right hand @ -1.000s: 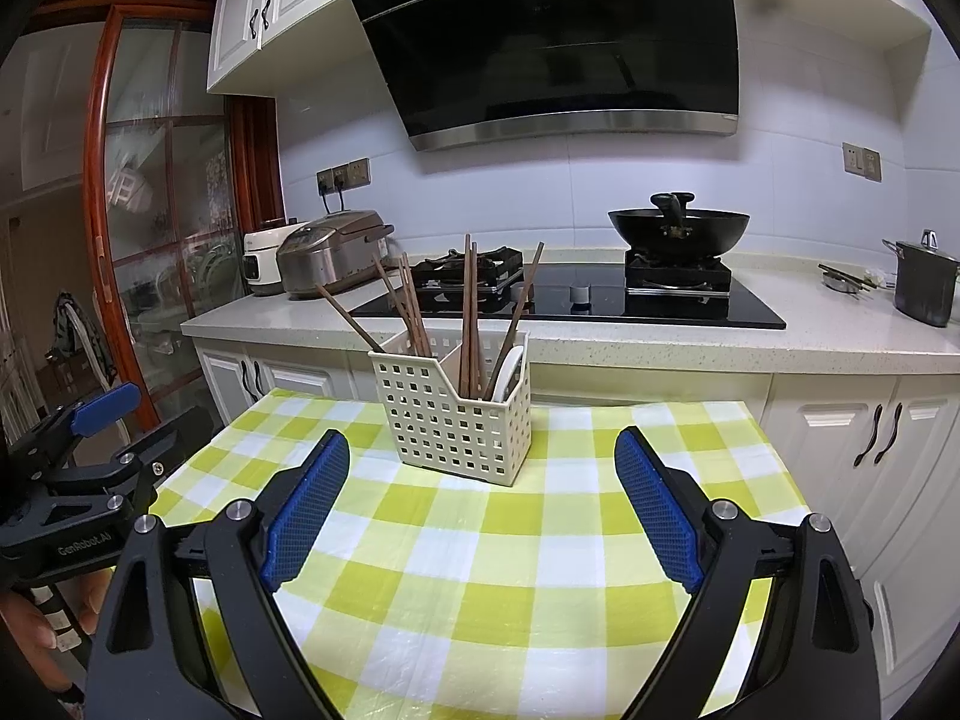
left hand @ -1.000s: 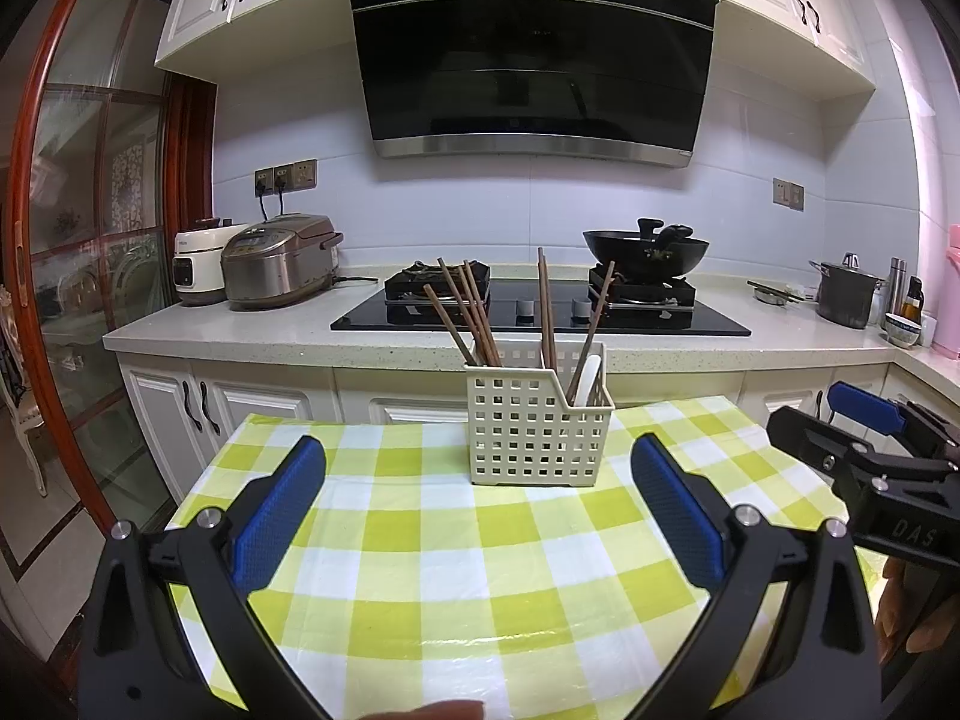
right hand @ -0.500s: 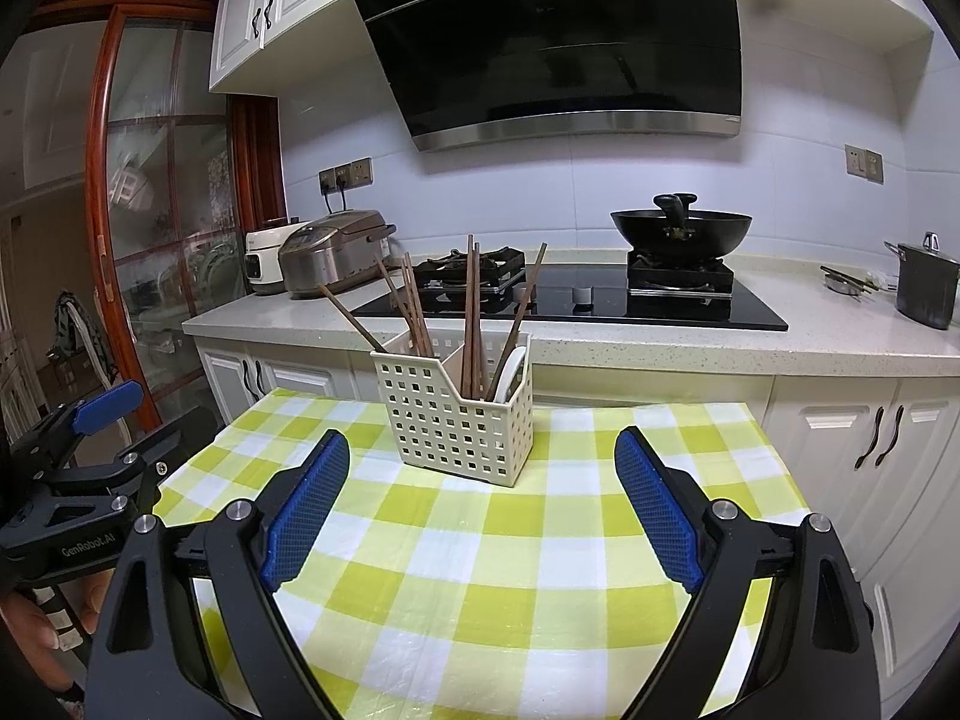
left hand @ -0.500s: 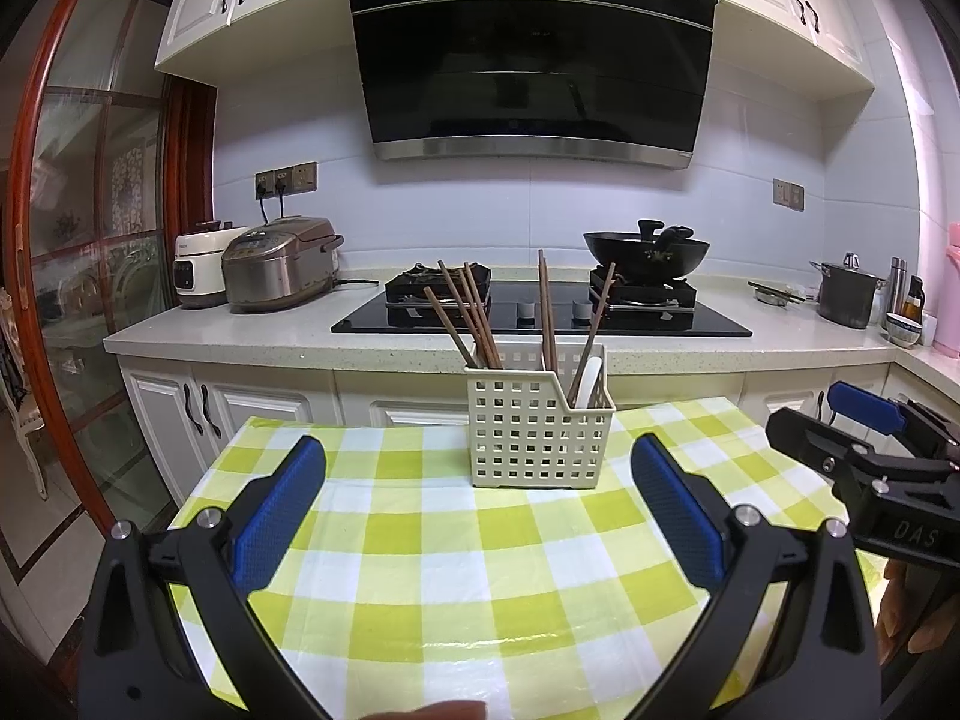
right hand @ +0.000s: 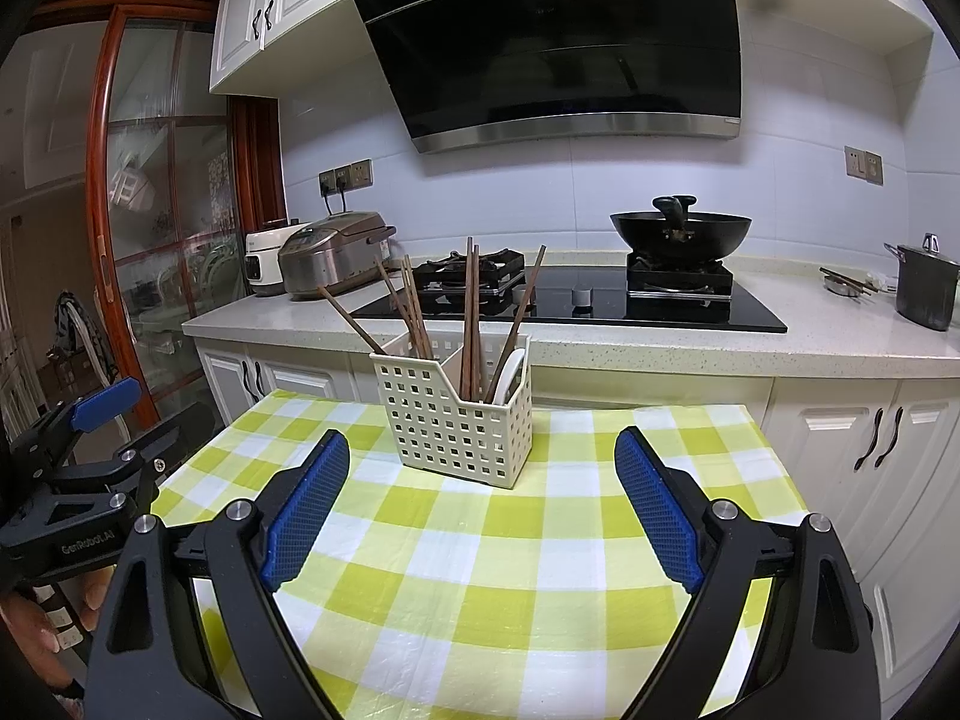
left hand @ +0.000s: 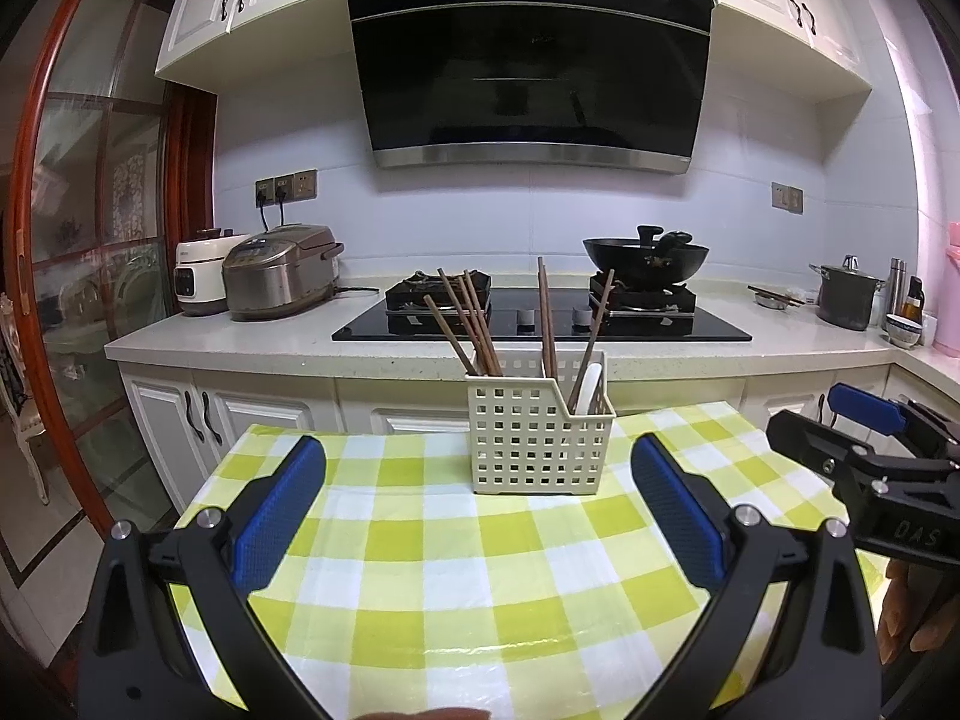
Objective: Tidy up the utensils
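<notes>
L gripper (left hand: 477,507): blue pads wide apart, nothing btwn them, hovering over the green/white checked tablecloth (left hand: 456,576). R gripper (right hand: 483,501): same, pads spread wide, empty, above the cloth. Neither touches anything.

Seen from the L cam, the R gripper sits at 3 o'clock, well apart from the basket; a hand (left hand: 918,612) shows under it at approx 4 o'clock. From the R cam, the L gripper is at 9 o'clock by the table edge.

Task item: cream perforated utensil basket (left hand: 540,438), upright on the cloth at 12 o'clock from both grippers, near the far table edge, clear of the pads. It has 2 compartments w/ a divider. L compartment: a bunch of brown chopsticks (left hand: 465,324) leaning to 11 o'clock. R compartment: 2 chopsticks about upright, 1 more leaning to 1 o'clock, plus a white spoon (left hand: 588,387) resting against the R wall.

Beyond, at 12 o'clock: counter (left hand: 252,336) w/ black cooktop (left hand: 540,324) and a wok (left hand: 645,258) on the R burner. Range hood (left hand: 528,54) above. Rice cooker (left hand: 279,270) at approx 10 o'clock, small white appliance just beside it. Steel pot (left hand: 846,294) at 2 o'clock. Wood-framed glass door (left hand: 90,240) at 9 o'clock.
</notes>
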`<state>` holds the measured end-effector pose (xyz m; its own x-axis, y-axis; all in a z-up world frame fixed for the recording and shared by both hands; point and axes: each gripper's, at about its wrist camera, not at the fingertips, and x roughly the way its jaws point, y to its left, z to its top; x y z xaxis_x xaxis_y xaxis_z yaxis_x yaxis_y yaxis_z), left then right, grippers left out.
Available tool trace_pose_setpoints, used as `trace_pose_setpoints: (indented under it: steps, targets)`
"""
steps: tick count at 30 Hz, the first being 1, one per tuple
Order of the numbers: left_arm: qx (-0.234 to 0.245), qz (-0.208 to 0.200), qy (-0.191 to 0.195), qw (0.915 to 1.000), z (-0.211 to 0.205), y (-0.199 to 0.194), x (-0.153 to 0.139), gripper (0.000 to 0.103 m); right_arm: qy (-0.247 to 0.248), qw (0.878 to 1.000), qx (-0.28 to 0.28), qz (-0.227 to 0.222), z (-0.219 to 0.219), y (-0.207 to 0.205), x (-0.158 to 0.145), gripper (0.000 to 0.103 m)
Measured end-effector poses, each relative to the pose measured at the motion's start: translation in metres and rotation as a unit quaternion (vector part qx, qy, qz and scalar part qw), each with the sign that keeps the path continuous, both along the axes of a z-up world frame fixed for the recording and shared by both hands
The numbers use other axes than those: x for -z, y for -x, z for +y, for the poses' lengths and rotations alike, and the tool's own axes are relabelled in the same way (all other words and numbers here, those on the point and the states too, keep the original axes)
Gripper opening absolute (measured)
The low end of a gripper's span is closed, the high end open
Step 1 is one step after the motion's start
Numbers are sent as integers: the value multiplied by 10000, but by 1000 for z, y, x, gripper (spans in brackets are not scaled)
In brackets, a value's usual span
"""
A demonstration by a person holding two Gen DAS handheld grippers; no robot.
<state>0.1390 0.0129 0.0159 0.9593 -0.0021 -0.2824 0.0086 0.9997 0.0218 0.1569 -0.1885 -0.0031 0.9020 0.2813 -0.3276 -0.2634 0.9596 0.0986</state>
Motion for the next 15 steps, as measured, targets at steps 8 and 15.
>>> trace_pose_setpoints:
  steps: [8, 15]
  targets:
    - [-159, -75, -93, 9998, -1, -1, 2, 99, -2, 10000, 6, 17, -1, -1, 0, 85]
    - [39, -21, 12, 10000, -1, -2, 6, 99, -6, 10000, -5, 17, -2, -2, 2, 85]
